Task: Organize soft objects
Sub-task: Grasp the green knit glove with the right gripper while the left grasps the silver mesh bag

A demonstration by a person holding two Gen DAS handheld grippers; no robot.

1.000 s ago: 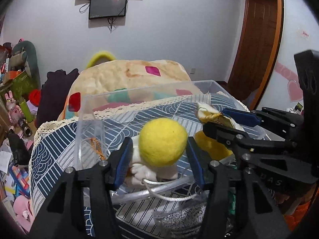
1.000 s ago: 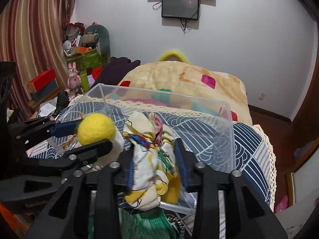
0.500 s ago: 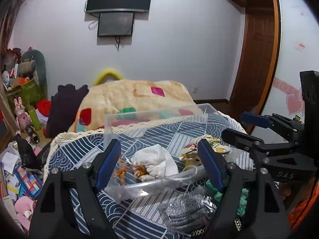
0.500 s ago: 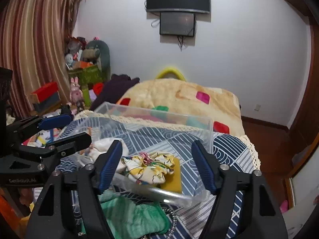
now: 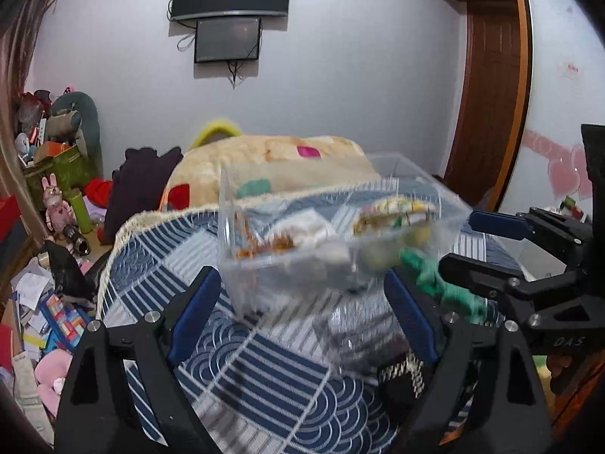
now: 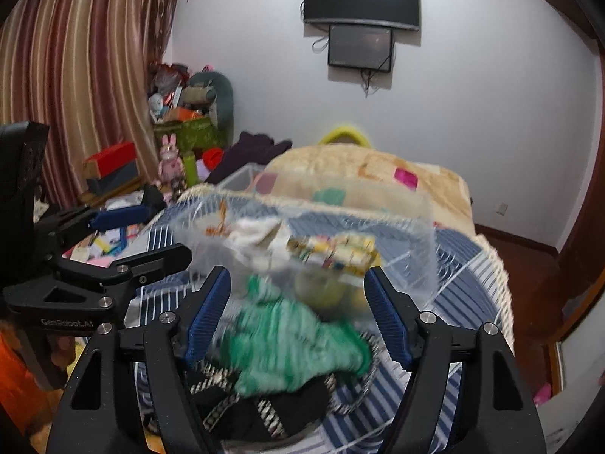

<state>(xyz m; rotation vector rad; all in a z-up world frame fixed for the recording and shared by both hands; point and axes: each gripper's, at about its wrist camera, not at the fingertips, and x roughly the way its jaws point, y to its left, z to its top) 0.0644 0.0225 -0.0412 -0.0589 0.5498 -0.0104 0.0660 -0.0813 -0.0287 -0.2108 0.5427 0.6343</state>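
Observation:
A clear plastic bin (image 5: 234, 265) (image 6: 427, 265) stands on the blue patterned cloth (image 5: 242, 370). Inside lie a white soft toy (image 5: 314, 227) (image 6: 257, 234) and a yellow floral cloth (image 5: 393, 212) (image 6: 332, 249). A green cloth (image 6: 287, 340) (image 5: 442, 283) and a black-and-white item (image 6: 264, 412) lie in front of the bin. My left gripper (image 5: 298, 317) is open and empty, in front of the bin. My right gripper (image 6: 298, 314) is open and empty, above the green cloth. The view is motion-blurred.
A beige blanket (image 5: 272, 162) with coloured squares lies behind the bin. Toys, boxes and papers crowd the floor at the left (image 5: 49, 204). A wooden door (image 5: 487, 87) stands at the right. Curtains (image 6: 75, 75) hang at the left.
Both grippers released the yellow-headed toy and the floral cloth into the bin, opened wide and pulled back and up from it.

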